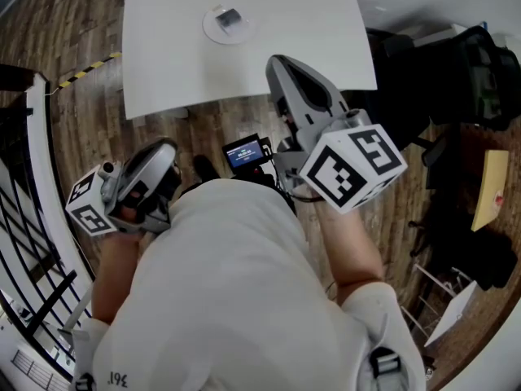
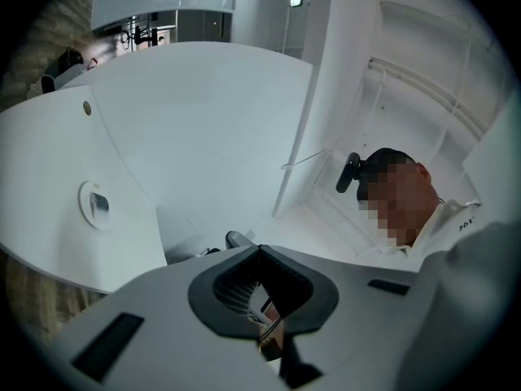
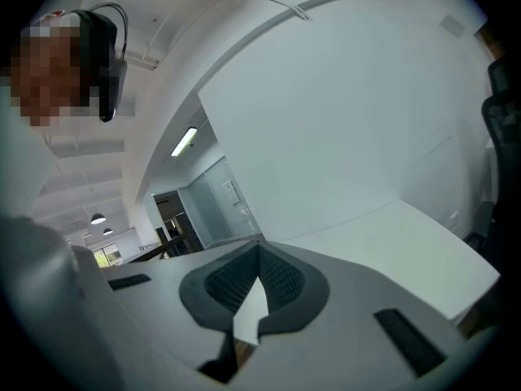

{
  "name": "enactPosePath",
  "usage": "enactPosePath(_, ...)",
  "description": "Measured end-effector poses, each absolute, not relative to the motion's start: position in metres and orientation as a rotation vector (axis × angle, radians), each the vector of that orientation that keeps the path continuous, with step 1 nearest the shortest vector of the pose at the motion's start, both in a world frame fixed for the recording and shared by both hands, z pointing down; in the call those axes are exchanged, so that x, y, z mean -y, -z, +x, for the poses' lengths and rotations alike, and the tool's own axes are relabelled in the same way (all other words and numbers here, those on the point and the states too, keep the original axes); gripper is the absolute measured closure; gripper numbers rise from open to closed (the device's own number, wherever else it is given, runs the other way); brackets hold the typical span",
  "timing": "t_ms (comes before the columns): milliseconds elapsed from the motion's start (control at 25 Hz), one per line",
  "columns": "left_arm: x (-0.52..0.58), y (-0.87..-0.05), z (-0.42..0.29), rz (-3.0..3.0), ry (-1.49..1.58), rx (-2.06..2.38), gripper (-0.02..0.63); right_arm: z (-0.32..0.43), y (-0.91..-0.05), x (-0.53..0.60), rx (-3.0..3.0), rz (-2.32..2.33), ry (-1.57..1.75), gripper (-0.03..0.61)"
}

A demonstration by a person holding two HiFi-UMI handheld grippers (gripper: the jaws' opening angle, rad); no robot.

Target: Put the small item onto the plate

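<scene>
Both the left gripper (image 1: 160,156) and right gripper (image 1: 282,65) are pressed together and empty, so a careless reach toward twelve o'clock could knock the small item (image 1: 229,17) off its plate (image 1: 212,29).

The only readable print is a small dark "361" on the person's white shirt (image 1: 120,379), at 7 o'clock in the head view. A small screen (image 1: 247,151) near the centre shows blue and white lines too small to read. The right tool's cube (image 1: 354,168) and left tool's cube (image 1: 88,206) carry black-and-white square patterns, no letters.
</scene>
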State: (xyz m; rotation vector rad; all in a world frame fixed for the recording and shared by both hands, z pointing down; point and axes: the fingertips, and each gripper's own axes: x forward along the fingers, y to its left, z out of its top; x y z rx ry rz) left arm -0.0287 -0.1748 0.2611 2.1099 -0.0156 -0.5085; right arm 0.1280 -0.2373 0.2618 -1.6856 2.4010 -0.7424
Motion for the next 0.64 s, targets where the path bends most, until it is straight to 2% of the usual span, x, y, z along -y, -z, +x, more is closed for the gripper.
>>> enactPosePath(640, 0.1740, -0.2622, -0.0262, 2.101, 0.498, 0.015, 0.607, 0.1290, -0.2617, 0.2395, -2.427, -1.703, 0.719, 0.578)
